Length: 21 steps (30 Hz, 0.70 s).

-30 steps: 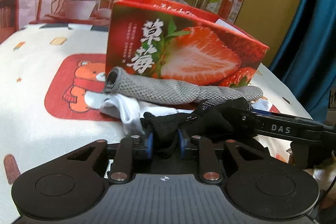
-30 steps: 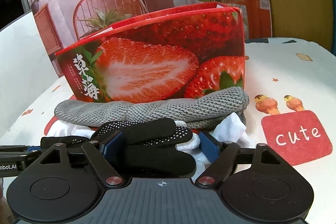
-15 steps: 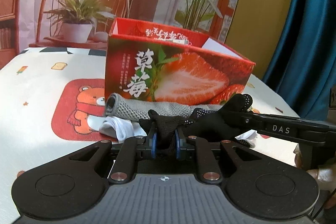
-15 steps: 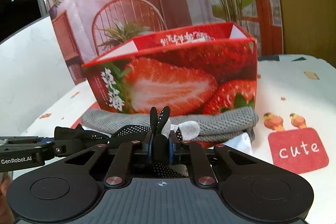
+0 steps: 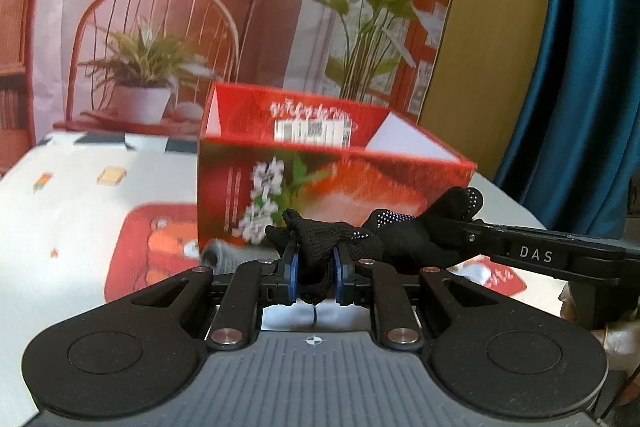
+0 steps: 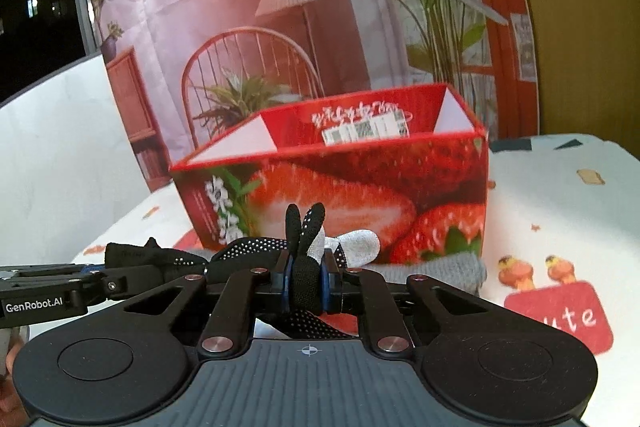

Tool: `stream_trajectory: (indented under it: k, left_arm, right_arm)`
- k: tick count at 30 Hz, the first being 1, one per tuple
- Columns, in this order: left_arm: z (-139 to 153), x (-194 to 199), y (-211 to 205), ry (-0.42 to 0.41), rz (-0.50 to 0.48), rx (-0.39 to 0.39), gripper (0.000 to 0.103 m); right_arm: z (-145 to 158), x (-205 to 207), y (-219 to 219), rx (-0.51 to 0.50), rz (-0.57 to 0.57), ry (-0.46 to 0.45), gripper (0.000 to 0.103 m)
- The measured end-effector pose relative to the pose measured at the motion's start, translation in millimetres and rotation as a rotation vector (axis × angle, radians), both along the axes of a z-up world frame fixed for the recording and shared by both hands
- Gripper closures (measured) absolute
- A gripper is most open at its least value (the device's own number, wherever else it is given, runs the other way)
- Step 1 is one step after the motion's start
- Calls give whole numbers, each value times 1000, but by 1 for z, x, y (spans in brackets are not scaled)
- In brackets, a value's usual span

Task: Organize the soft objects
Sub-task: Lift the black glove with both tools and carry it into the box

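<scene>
A black dotted glove (image 5: 404, 233) hangs stretched between my two grippers, lifted off the table in front of the open red strawberry box (image 5: 320, 167). My left gripper (image 5: 314, 263) is shut on its cuff end. My right gripper (image 6: 306, 277) is shut on its finger end (image 6: 304, 227), with two fingers sticking up. A grey knitted glove (image 6: 440, 267) lies on the table against the box front. A white glove fingertip (image 6: 356, 243) shows behind my right gripper.
The box (image 6: 340, 183) stands open-topped on a white tablecloth with a red bear patch (image 5: 152, 247) and a red "cute" patch (image 6: 568, 315). A printed backdrop stands behind, and a blue curtain (image 5: 580, 67) hangs at the right.
Both grippers have risen with the black glove, lifting it off the pile toward the height of the box rim. The right gripper closed on it a second ago.
</scene>
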State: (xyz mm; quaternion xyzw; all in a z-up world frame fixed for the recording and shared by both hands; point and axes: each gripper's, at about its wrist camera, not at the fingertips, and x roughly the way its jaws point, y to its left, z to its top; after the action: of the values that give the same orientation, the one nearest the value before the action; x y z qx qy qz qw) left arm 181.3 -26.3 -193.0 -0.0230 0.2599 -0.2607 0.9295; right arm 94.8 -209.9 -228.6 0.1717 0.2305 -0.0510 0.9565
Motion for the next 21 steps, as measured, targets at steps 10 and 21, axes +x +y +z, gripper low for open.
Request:
stream_trajectory:
  k: [10, 21]
  left_arm:
    - [30, 21, -11, -29, -14, -26, 86]
    - [57, 61, -17, -45, -12, -47, 86]
  right_arm:
    - [34, 17, -17, -20, -25, -63, 91]
    - [68, 52, -33, -68, -14, -99, 91]
